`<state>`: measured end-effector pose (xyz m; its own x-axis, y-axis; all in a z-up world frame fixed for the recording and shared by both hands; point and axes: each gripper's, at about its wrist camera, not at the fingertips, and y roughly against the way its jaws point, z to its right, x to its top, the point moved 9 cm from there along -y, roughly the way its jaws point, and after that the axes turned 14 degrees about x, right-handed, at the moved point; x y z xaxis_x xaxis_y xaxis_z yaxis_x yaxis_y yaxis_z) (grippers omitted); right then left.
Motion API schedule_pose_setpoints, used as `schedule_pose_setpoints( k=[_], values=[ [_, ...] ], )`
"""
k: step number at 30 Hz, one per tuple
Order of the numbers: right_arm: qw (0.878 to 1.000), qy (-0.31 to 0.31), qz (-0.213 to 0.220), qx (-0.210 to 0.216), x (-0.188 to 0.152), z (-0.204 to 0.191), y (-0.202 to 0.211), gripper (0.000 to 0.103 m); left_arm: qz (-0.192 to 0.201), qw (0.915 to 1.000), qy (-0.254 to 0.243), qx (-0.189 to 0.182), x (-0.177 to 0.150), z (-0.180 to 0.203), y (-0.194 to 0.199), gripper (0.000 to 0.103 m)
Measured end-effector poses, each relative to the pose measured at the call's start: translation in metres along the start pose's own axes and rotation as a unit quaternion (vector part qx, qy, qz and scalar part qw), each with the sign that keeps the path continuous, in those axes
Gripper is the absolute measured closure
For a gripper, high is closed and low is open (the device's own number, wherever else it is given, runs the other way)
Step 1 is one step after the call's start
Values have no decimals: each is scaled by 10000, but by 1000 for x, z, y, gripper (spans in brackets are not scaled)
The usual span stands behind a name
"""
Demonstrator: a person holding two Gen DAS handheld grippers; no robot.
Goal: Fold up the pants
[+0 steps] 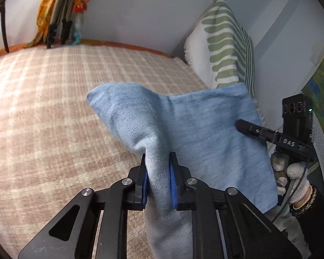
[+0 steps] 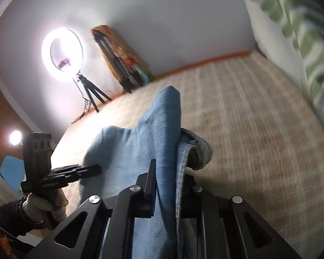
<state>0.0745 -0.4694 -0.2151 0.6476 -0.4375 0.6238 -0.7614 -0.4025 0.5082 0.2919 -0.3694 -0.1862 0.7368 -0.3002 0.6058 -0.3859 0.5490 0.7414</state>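
A bed with a pink and cream checked blanket (image 1: 54, 108) fills the room, and an orange edge runs along its far side. A white pillow with green leaves (image 1: 224, 49) leans on the pale wall (image 1: 140, 10). A bright ring light (image 2: 62, 51) on a black tripod (image 2: 90, 95) shines by the wall, with a smaller lamp (image 2: 15, 137) lower down.

pants (image 2: 140, 151) cut off below, pillow (image 2: 296, 43) blurred
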Motion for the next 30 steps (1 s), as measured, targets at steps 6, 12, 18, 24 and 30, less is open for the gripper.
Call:
schedule_pose_setpoints(
  k=[6, 12, 18, 24, 30],
  values=[
    [9989, 395, 234, 2, 42, -32, 0, 92, 345, 9993, -63, 123, 41, -7, 23, 89],
    [9975, 434, 563, 30, 101, -33, -17, 92, 600, 9974, -206, 330, 101, -18, 23, 89],
    [9971, 319, 687, -37, 156, -8, -59, 92, 610, 9966, -317, 462, 153, -35, -7, 90],
    [9971, 186, 712, -172, 196, 31, -103, 92, 576, 9964, -320, 530, 192, -48, -48, 90],
    [9977, 127, 605, -280, 215, 70, -144, 92, 449, 9970, -221, 591, 208, -67, -89, 89]
  ],
)
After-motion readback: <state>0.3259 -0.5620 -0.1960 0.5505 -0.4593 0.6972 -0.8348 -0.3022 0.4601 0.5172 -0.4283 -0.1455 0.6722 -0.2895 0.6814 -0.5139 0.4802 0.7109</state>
